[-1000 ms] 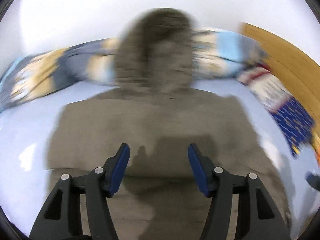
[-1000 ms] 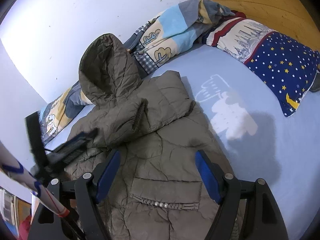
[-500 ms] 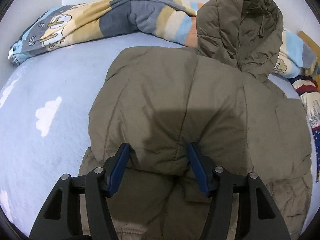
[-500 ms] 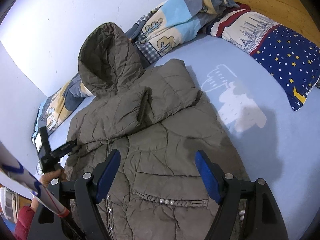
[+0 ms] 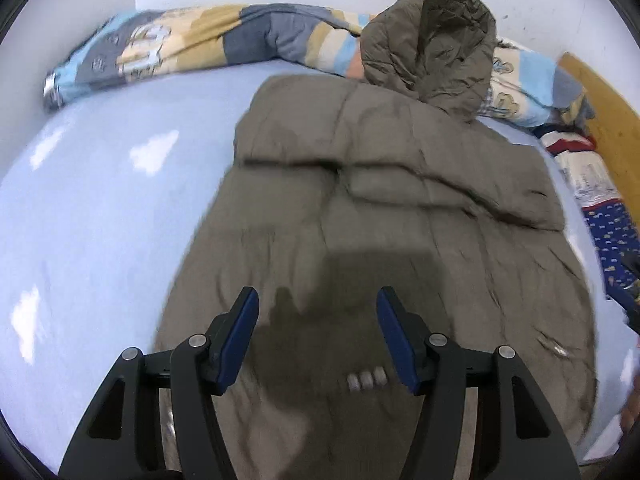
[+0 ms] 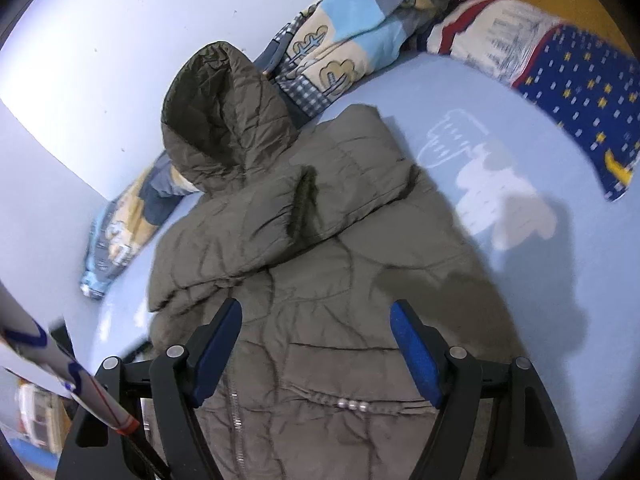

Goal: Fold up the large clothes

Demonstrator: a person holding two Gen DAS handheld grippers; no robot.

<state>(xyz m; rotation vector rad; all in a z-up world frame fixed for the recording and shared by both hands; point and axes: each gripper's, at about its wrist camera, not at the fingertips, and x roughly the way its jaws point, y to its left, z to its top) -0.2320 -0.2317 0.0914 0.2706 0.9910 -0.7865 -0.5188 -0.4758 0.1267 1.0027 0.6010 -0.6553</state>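
The olive padded jacket (image 6: 320,264) lies front-up on the blue bed sheet (image 6: 500,152), its long axis running from the hem nearest both cameras to the hood (image 6: 224,116), which rests against the rolled patterned blanket (image 6: 340,36). Both sleeves are folded across its chest. The left gripper (image 5: 316,320) and right gripper (image 6: 316,332) hang over its lower half, jaws apart, holding nothing.

quilted matt jacket (image 6: 320,280); soft fleece bedsheet (image 5: 100,220)

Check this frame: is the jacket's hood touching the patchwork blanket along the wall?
Touching. In the right wrist view the hood lies propped on the patchwork blanket, overlapping it with no sheet between them; the left wrist view shows the same overlap.
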